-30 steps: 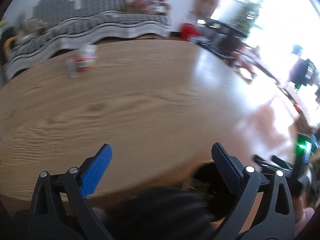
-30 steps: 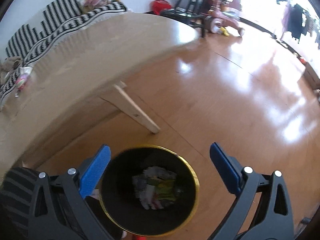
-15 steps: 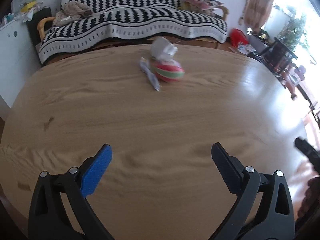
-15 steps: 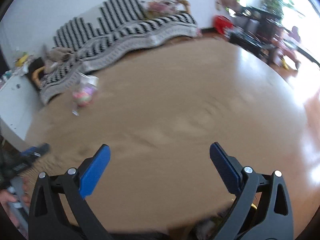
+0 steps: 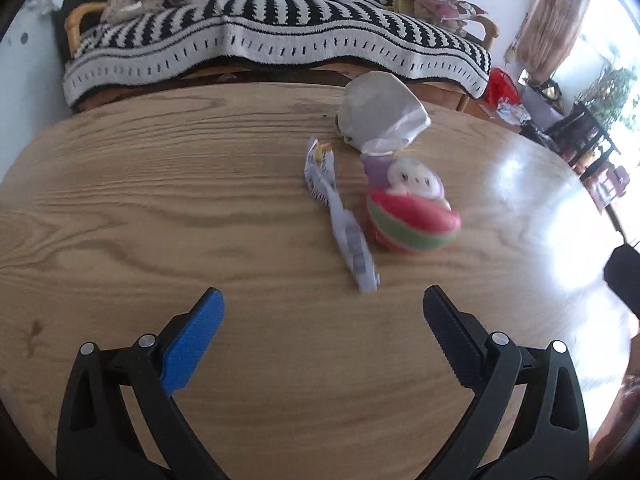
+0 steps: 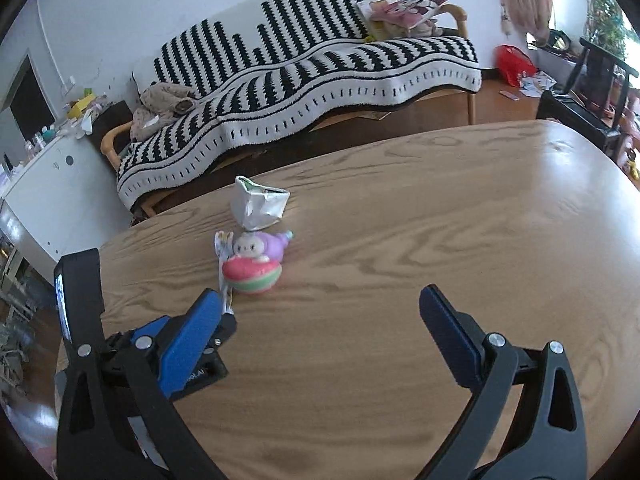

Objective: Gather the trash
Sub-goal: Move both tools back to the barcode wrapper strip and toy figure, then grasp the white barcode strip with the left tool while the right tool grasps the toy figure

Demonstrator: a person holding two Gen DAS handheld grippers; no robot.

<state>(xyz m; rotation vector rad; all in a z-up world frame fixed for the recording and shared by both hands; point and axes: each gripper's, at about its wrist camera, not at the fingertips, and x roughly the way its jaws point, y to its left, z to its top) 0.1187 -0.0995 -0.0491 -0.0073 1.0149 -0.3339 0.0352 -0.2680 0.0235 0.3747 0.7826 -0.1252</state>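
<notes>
On the round wooden table (image 5: 160, 208) lie a crumpled silver bag (image 5: 380, 120), a long pale wrapper (image 5: 342, 220) and a small plush toy (image 5: 408, 208) in pink, green and purple. My left gripper (image 5: 322, 320) hovers open just short of the wrapper's near end. The right wrist view shows the silver bag (image 6: 258, 206), the plush toy (image 6: 256, 262) and the wrapper (image 6: 224, 268) further off, with my right gripper (image 6: 320, 320) open and empty over the table (image 6: 440, 220). The left gripper's body (image 6: 80, 300) shows at the left of that view.
A sofa (image 6: 320, 64) under a black-and-white striped blanket stands behind the table. A white cabinet (image 6: 36, 192) is at the left. Dark chairs (image 6: 592, 92) and a red bag (image 6: 514, 60) are on the floor at the right.
Both grippers swung up from the black bin on the floor and now face the table. The left one has come much closer to the wrapper and toy.
</notes>
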